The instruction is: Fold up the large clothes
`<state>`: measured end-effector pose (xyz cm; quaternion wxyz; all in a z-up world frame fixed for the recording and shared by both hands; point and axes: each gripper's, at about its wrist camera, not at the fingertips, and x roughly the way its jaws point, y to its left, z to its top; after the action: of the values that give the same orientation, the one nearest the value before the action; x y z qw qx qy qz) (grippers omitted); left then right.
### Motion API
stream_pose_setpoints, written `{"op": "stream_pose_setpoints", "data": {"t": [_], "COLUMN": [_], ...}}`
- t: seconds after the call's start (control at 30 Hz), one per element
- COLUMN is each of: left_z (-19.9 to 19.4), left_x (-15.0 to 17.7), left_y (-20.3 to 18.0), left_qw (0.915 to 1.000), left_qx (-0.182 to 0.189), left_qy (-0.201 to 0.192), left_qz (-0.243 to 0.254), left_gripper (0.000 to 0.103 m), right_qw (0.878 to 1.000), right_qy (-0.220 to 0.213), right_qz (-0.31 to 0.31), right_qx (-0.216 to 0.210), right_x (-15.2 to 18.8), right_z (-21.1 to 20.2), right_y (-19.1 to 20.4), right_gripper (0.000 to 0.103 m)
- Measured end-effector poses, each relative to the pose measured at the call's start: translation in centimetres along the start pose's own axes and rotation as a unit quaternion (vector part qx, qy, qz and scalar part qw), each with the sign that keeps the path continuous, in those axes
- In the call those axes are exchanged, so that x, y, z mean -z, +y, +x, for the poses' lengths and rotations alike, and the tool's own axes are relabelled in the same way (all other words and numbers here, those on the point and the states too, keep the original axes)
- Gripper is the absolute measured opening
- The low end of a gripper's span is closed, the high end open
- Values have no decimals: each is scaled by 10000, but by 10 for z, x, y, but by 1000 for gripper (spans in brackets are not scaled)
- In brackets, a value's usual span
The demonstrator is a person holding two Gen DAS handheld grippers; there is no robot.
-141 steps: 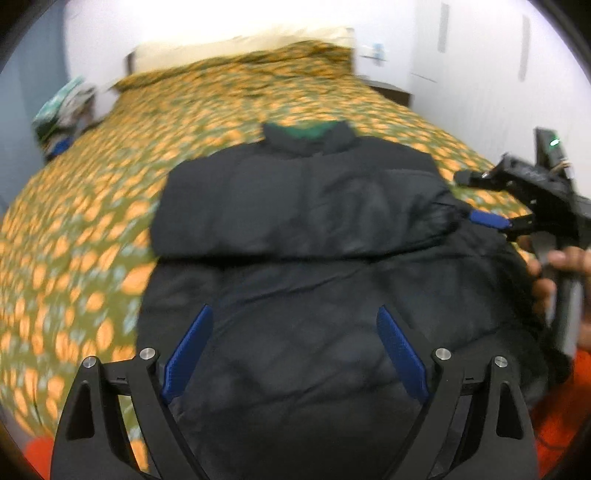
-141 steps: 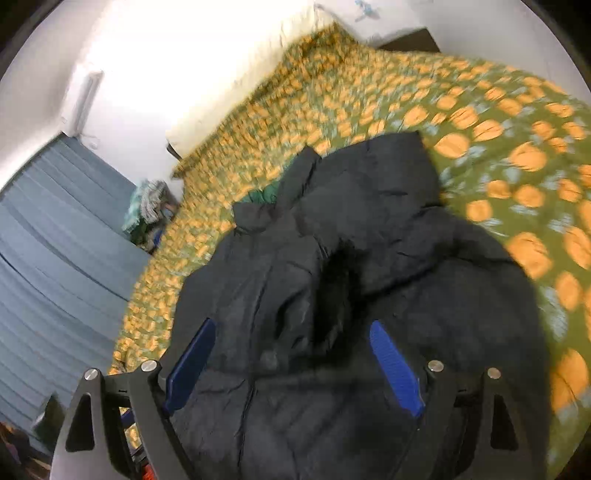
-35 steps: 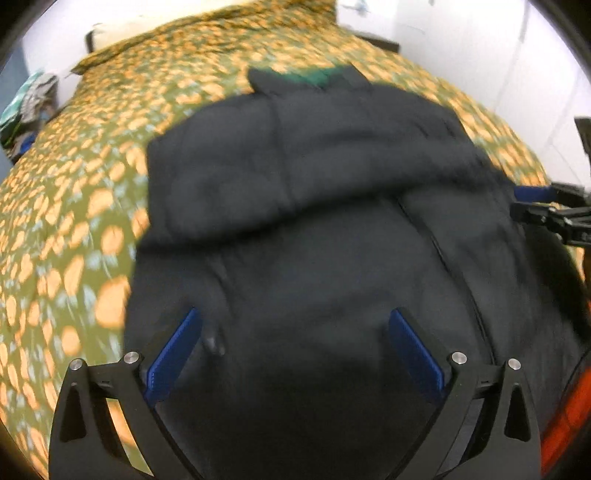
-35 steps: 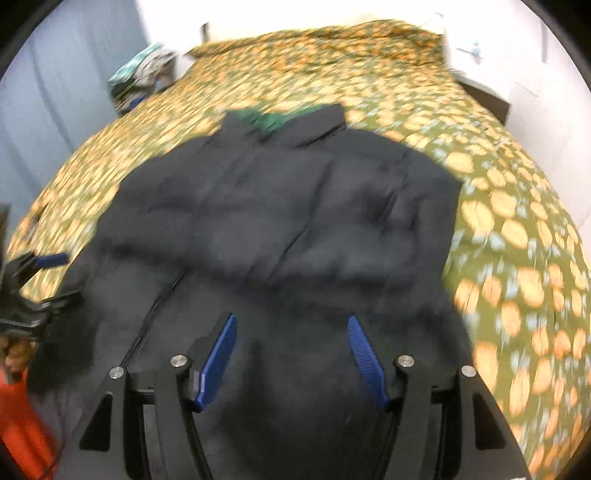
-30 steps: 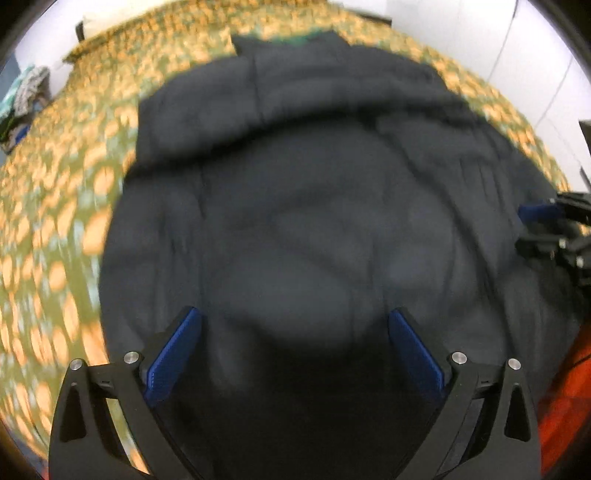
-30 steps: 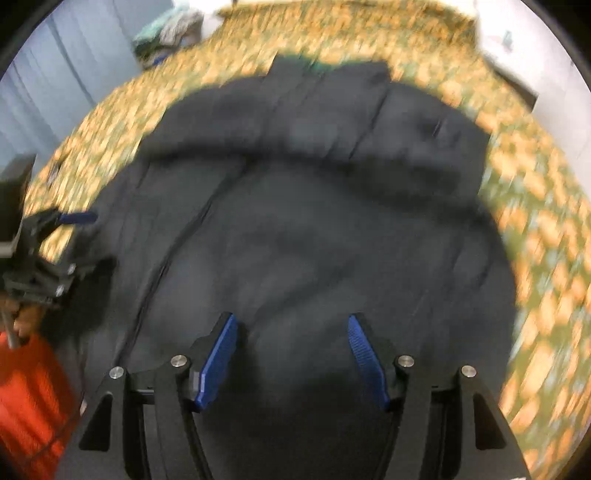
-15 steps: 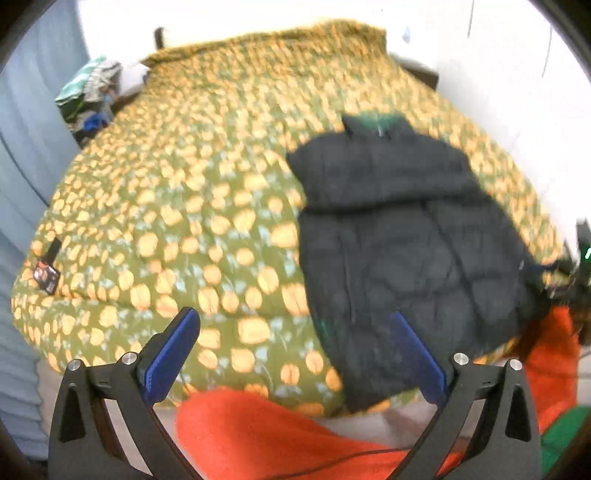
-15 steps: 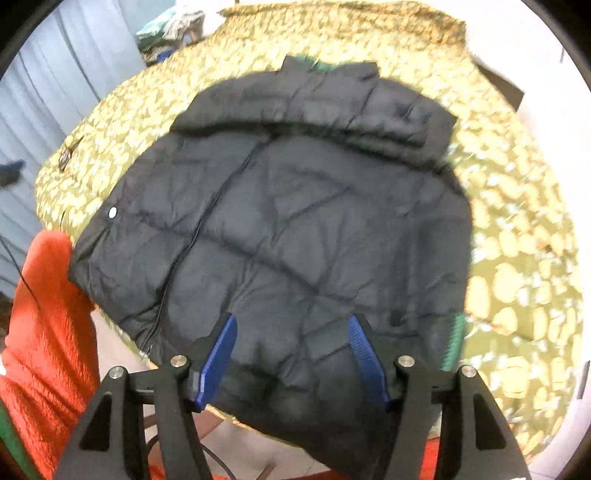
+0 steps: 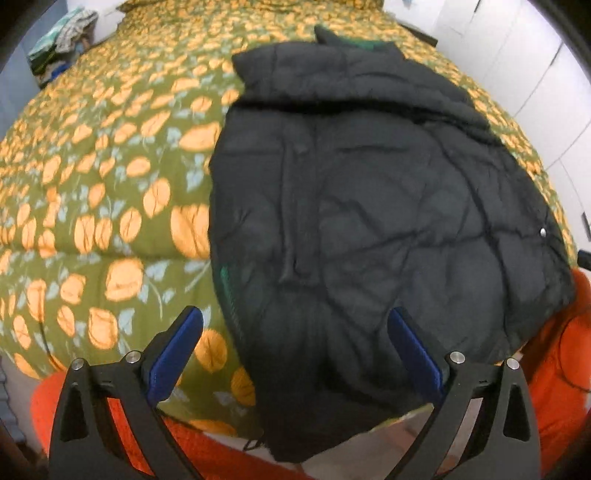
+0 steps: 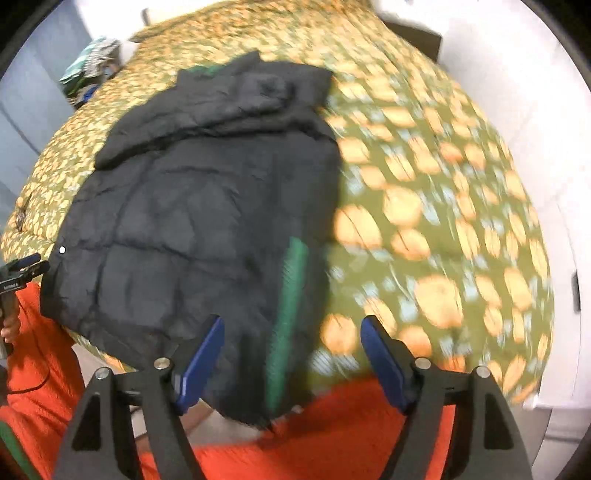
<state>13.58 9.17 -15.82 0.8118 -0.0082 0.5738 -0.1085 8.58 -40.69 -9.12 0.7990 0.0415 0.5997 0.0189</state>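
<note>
A black puffer jacket (image 9: 369, 206) lies flat on the bed, sleeves folded across its chest, collar at the far end, hem hanging over the near edge. It also shows in the right wrist view (image 10: 207, 206), with a green lining strip (image 10: 288, 317) along its right edge. My left gripper (image 9: 295, 343) is open and empty, above the hem's left corner. My right gripper (image 10: 291, 350) is open and empty, above the hem's right corner. The left gripper also shows at the left edge of the right wrist view (image 10: 22, 273).
The bed has a green cover with orange leaves (image 9: 110, 166). A pile of clothes (image 9: 62, 33) lies at the far left corner. Orange clothing of the person (image 10: 332, 435) is at the near edge. White wall (image 9: 546, 74) on the right.
Both grippers have pulled back from close over the jacket to its near hem. The left view has swung from the bed's left side back onto the jacket; the right has shifted right.
</note>
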Motion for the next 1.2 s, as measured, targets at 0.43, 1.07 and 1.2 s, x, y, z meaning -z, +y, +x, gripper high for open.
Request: {"op": "stream_pose_setpoints", "data": {"t": [0.43, 1.07, 1.2], "left_z": [41, -84, -101], "left_x": [19, 7, 27], "left_y": [-10, 19, 13], "left_qw": [9955, 9945, 9945], "left_qx": [480, 1020, 976], "left_qy": [809, 160, 386], "left_qz": [115, -160, 15], "left_gripper": [90, 11, 11], "right_qw": [9890, 9805, 9780], "right_qy": [793, -151, 11], "right_qz": [398, 118, 127], "right_qx": [-1185, -1955, -2084], "right_x": [10, -27, -5], "right_z": [70, -34, -48], "right_y": [7, 11, 11], "right_gripper": [76, 18, 18]}}
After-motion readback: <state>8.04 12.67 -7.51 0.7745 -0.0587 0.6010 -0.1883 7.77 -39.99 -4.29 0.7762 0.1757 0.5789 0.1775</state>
